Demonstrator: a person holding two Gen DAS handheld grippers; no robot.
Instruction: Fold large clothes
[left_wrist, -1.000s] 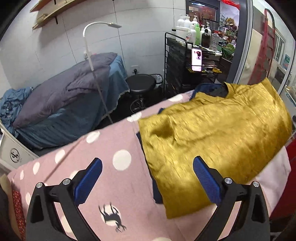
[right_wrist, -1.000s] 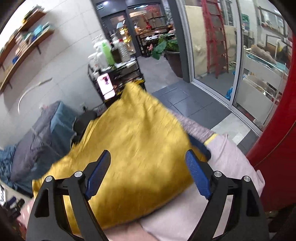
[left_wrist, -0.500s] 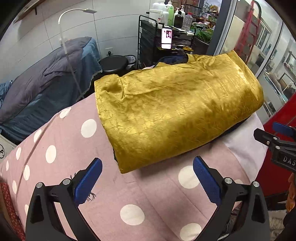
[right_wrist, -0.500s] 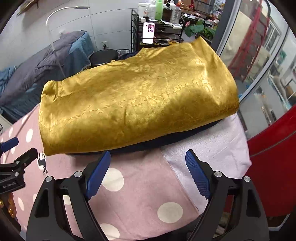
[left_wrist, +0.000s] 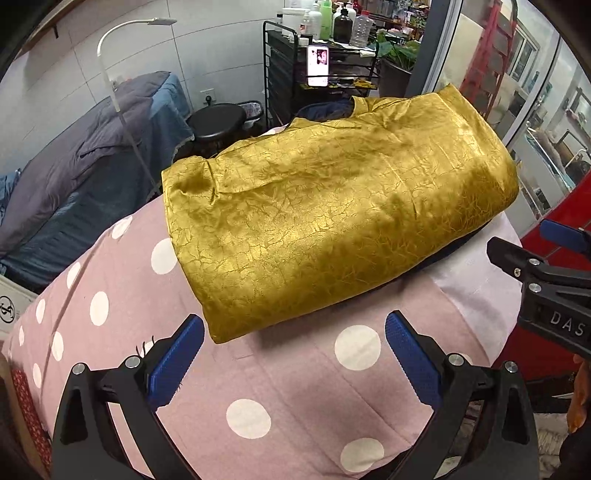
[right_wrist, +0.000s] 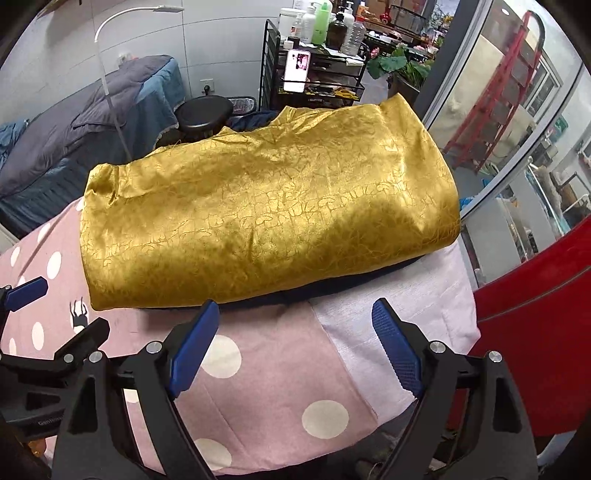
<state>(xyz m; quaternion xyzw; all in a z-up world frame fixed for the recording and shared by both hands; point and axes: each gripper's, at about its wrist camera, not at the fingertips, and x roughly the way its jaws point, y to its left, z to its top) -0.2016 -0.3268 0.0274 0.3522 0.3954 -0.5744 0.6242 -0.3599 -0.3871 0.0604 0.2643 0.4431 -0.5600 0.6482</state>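
- lying across the middle of both views, the gold jacquard garment (left_wrist: 332, 229) sits folded into a long flat bundle on the pink polka-dot bedspread (left_wrist: 295, 391), its smooth folded edge along the lower side nearest the grippers, probably so the next fold can start from there.
- a dark navy layer (right_wrist: 288, 297) peeks out under the gold cloth along its lower edge in the right wrist view; whether it is a lining or a separate garment cannot be told.
- the left gripper (left_wrist: 295, 354) sits at the bottom of its own view with blue pads spread wide and nothing between them, just below the garment's lower left corner and apart from it.
- the right gripper (right_wrist: 293, 343) is likewise spread wide and empty, low in its frame beneath the fold's lower edge; its left pad tip overlaps that edge in the picture, but contact cannot be told.
- both grippers point down at the near side of the bundle, which fits a pause to pick grasp points rather than a pull in progress.
- a pale lilac cloth (right_wrist: 391, 295) lies under the right end of the bundle, over the bedspread.
- behind, in the upper middle of the frame, a black wire cart (left_wrist: 295, 74) holds bottles and a lit phone (left_wrist: 318, 66), well apart from the folding area.
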